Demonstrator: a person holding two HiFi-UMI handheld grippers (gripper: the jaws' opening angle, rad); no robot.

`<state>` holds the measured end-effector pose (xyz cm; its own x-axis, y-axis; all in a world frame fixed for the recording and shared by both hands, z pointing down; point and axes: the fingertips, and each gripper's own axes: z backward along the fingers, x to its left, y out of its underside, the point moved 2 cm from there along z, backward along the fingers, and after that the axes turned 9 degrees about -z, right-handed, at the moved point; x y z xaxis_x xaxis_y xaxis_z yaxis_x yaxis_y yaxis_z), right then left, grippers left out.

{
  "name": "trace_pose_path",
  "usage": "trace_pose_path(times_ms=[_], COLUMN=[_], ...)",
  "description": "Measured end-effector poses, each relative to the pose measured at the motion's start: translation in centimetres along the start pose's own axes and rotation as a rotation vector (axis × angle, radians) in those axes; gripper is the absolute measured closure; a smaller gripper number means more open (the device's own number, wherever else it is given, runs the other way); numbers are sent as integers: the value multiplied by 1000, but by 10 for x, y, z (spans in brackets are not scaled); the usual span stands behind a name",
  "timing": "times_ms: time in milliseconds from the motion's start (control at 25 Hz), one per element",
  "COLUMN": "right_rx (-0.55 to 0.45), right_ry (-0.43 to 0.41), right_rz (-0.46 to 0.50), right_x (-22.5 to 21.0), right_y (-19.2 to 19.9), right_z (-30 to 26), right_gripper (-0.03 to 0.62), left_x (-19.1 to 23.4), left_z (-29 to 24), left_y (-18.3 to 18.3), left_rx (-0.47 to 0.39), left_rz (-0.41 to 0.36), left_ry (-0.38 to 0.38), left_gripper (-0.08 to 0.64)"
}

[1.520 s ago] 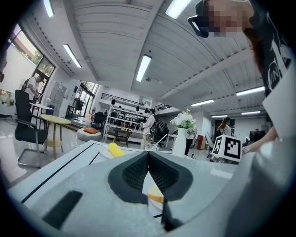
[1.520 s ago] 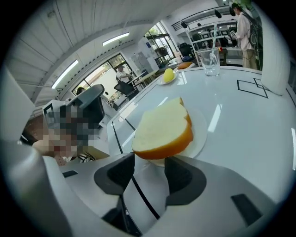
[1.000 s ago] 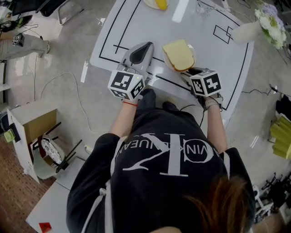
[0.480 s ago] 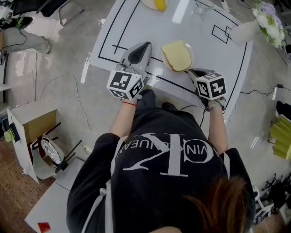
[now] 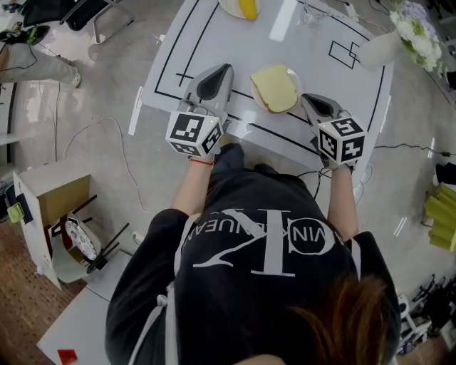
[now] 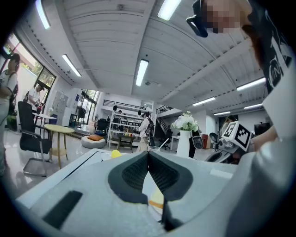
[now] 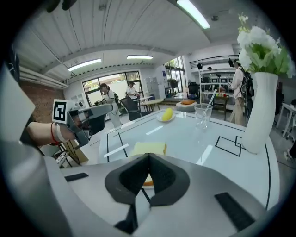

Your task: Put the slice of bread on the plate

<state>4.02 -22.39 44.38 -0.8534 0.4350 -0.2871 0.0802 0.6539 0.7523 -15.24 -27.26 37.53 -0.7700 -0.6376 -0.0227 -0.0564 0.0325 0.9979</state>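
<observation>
The bread slice (image 5: 274,87), pale yellow with a brown crust, lies flat on a small white plate (image 5: 301,80) at the near middle of the white table. My right gripper (image 5: 305,98) hangs just right of the plate, shut and with nothing in it. In the right gripper view, the bread (image 7: 148,148) lies just beyond the closed right gripper (image 7: 149,155). My left gripper (image 5: 226,68) stands left of the plate, also shut and bare. In the left gripper view, a sliver of bread (image 6: 156,200) shows below the left gripper (image 6: 148,152).
A white vase of flowers (image 5: 410,32) stands at the table's far right, with a glass (image 7: 203,113) and a dish with a yellow fruit (image 5: 246,7) at the far side. Black tape lines (image 5: 171,53) mark the tabletop. The table's near edge runs just in front of the person.
My right gripper has drawn back to the right and lifted away from the bread. The bread stays on the plate. The left gripper has hardly moved.
</observation>
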Motion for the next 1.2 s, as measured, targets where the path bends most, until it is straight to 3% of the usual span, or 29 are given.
trace_pose_path(times_ms=[640,1200], right_rx=[-252,-390], right_ry=[26,37], right_rz=[105,142], right_x=[4,8], right_y=[-46,-67], right_z=[28,44], right_gripper=[592,592], left_x=[6,10], left_z=[6,12], left_y=[-19,-32], left_rx=[-33,-49], left_rz=[-34,-57], left_ry=[-50,-82], left_gripper=[552,552])
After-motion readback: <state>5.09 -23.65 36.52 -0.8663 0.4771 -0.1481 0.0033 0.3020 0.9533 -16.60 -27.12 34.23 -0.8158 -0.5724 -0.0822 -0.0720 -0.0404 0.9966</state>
